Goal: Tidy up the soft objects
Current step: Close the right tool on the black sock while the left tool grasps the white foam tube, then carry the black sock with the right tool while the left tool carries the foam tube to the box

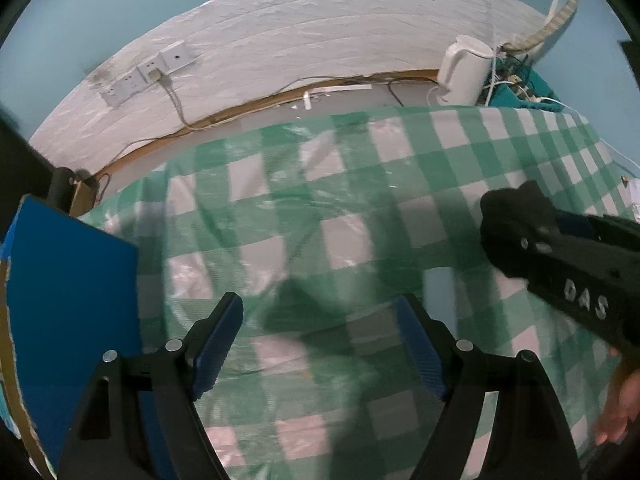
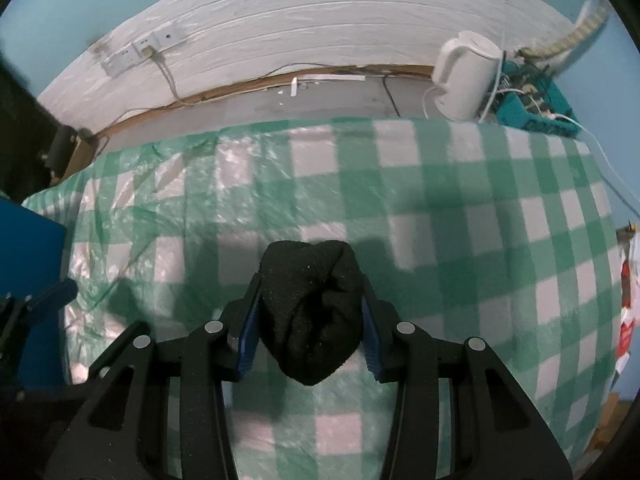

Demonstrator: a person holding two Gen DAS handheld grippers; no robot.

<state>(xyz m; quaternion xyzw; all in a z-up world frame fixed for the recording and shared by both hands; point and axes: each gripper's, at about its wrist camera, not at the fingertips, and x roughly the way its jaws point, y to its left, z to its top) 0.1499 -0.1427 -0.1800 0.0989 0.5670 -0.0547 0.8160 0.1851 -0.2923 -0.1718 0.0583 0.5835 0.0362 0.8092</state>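
R claw (image 2: 310, 312) is pinching a black bundled sock (image 2: 310, 312) btwn its blue pads, holding it just over the green-checked tabletop (image 2: 460, 208); looks like the pickup step is underway. L claw (image 1: 320, 344) is hanging spread w/ nothing in it, near a blue box (image 1: 68, 288) at the left edge. Next move prob. calls for carrying the sock across to that box, w/o loosening the squeeze.
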